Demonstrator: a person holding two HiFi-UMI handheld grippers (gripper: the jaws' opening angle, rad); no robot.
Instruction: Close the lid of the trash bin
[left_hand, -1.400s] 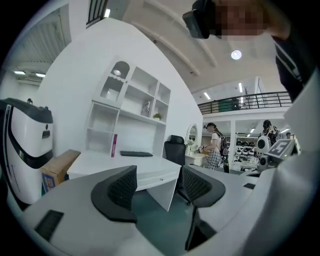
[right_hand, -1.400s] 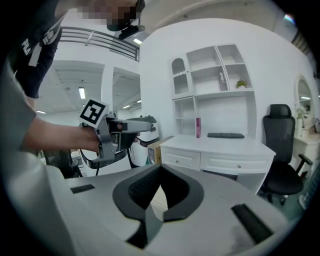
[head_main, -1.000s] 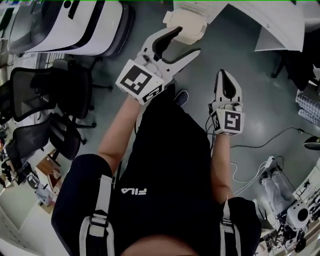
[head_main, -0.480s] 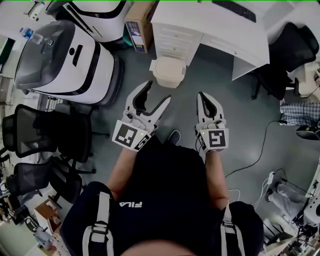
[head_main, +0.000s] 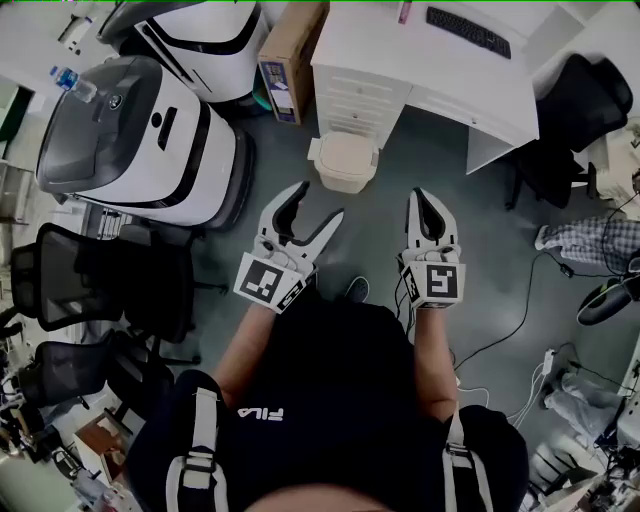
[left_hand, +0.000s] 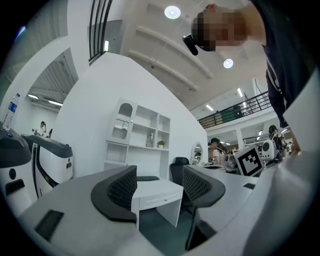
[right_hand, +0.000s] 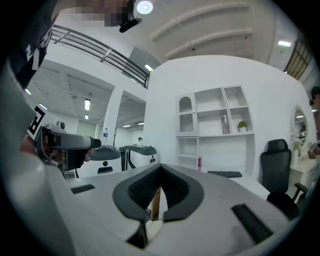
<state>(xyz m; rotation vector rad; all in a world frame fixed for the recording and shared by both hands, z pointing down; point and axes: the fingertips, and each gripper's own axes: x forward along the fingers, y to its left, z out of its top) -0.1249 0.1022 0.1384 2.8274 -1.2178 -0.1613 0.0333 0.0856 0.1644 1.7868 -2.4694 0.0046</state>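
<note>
We wear a dark short-sleeved top with white FILA lettering and grey shoulder straps. Our white left tongs and right tongs carry black ribbed pads and marker cubes.

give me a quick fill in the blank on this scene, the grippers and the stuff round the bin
1. The left gripper has its jaws ___, with nothing between them.
2. The right gripper has its jaws ___.
3. The trash bin stands on the ___, touched by neither gripper.
4. A black ___ lies on top of the white desk.

Missing words: open; shut; floor; keyboard
</note>
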